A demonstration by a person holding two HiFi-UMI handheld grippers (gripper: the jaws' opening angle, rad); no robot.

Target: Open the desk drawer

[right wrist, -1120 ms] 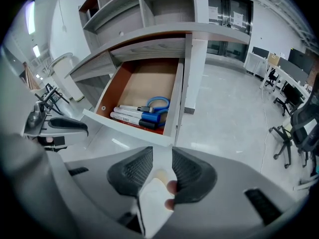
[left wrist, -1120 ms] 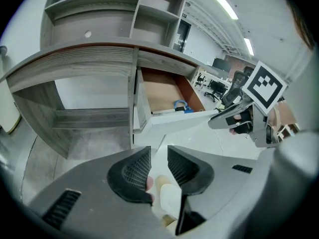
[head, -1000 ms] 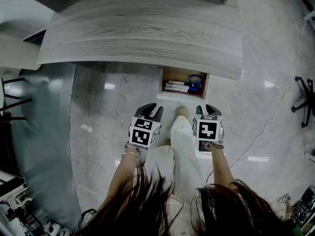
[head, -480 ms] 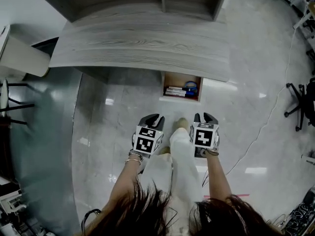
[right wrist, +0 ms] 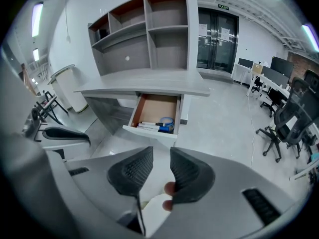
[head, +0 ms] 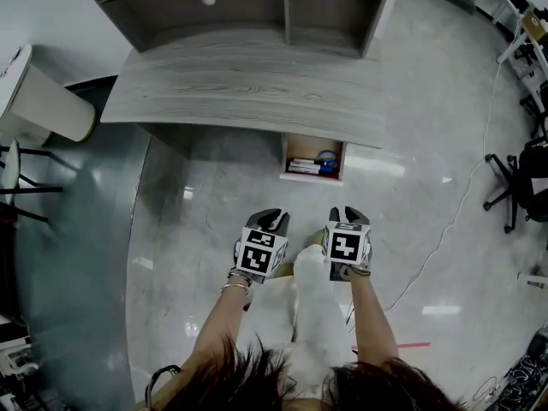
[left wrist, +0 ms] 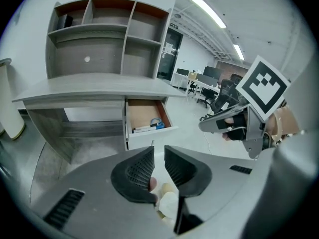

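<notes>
nearest the person, the left gripper (head: 272, 219) and right gripper (head: 347, 214) hang side by side over the floor, each with a narrow, empty gap between its jaws; the left's jaws have just been closing. well beyond them, the drawer (head: 314, 176) stands pulled out under the desk (head: 248, 97), holding pens (head: 301, 167) and a blue tape roll (head: 326, 157).

left gripper (head: 271, 218), right gripper (head: 348, 215): grey | black-white marker cubes (head: 259, 253) | bracelets (head: 232, 280) | white trousers (head: 310, 315)
</notes>
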